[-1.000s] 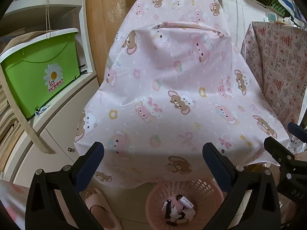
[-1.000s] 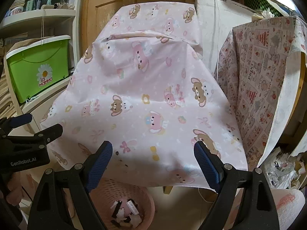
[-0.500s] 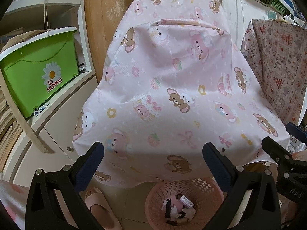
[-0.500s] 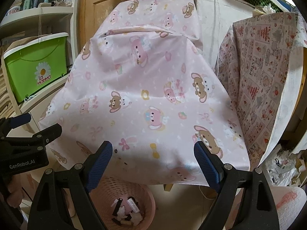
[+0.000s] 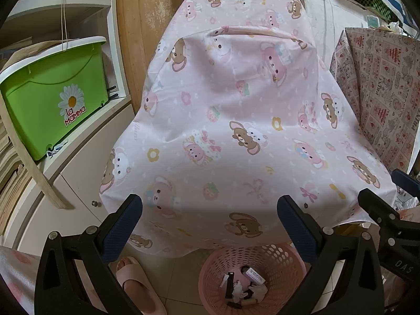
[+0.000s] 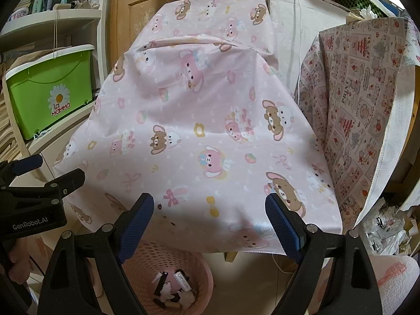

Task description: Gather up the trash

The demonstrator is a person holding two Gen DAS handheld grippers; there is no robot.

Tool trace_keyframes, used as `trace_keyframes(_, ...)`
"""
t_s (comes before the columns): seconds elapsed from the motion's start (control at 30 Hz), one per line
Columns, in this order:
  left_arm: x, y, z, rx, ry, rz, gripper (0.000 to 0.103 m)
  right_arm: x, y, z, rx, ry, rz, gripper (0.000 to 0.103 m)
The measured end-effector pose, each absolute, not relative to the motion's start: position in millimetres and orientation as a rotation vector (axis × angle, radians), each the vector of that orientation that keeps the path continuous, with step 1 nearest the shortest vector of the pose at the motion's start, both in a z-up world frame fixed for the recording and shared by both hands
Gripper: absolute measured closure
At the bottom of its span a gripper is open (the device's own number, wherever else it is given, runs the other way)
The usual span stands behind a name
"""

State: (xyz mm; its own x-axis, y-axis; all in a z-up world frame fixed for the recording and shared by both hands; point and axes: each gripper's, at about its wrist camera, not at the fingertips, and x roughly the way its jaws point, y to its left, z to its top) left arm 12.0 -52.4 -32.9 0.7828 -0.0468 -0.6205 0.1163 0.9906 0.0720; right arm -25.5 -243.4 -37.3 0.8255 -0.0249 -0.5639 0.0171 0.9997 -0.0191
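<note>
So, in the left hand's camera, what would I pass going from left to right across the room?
Green storage box → wooden door → pink bear-print cloth → strawberry-print cloth.

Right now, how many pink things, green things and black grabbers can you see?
Pink: 3, the bear cloth, the basket and the slipper.
Green: 1, the storage box.
Black: 2, the left gripper and the right gripper, both open and empty.
Total: 6.
</note>
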Motion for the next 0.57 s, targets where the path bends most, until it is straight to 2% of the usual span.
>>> trace_keyframes(0.57, 8.4, -56.6, -30.0, 0.132, 0.648, -0.091, 0.001, -25.9, -244.8, -34.7, -0.003, 0.600, -0.029, 0.015)
